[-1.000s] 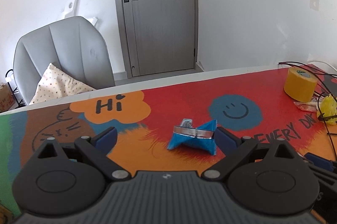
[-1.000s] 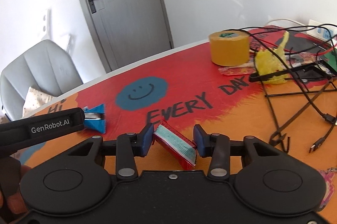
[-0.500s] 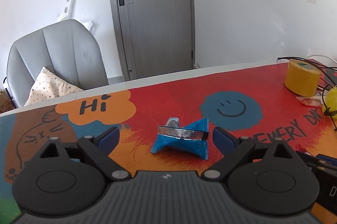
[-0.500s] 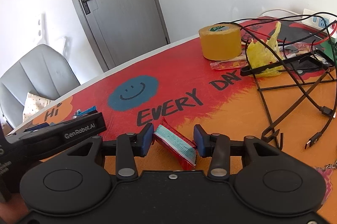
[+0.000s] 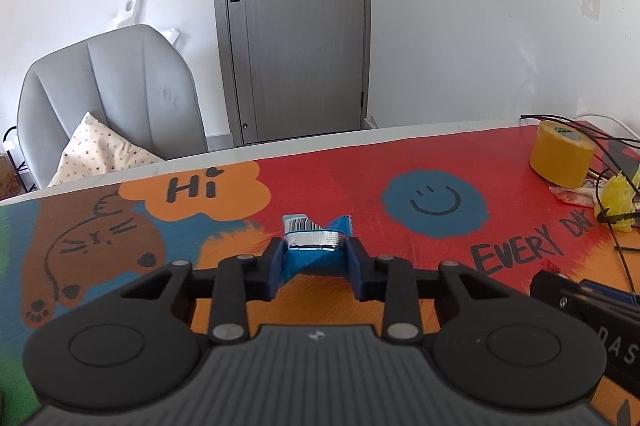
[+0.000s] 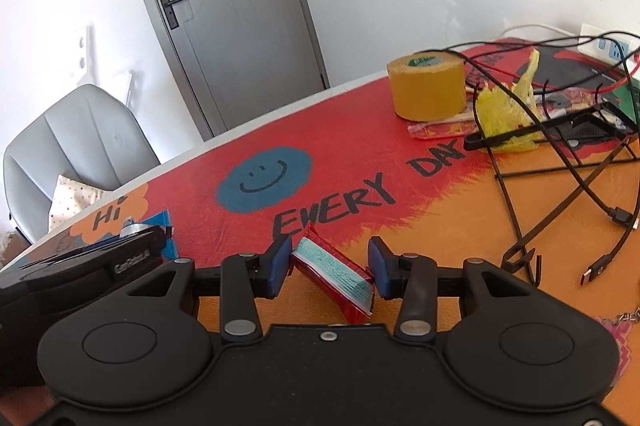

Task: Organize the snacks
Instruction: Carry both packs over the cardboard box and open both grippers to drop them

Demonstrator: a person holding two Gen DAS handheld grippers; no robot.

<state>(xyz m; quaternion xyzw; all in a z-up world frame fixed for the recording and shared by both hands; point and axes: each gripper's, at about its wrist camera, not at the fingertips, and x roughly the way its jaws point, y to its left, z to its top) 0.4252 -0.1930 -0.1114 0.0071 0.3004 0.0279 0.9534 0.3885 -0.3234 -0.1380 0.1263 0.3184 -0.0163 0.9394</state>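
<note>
Left wrist: blue snack barcode | right wrist: cables

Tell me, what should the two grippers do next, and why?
Probably lift both snacks off the table. The left gripper, which has just been closing, now pinches the blue snack, and the right gripper holds the red snack.

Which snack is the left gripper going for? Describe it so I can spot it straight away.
Start at the orange "Hi" cloud painted on the table mat; just right of it and nearer the camera lies a blue snack packet. The left gripper has just closed on it. It alone is blue with a silver band; the right gripper's packet is red.
</note>
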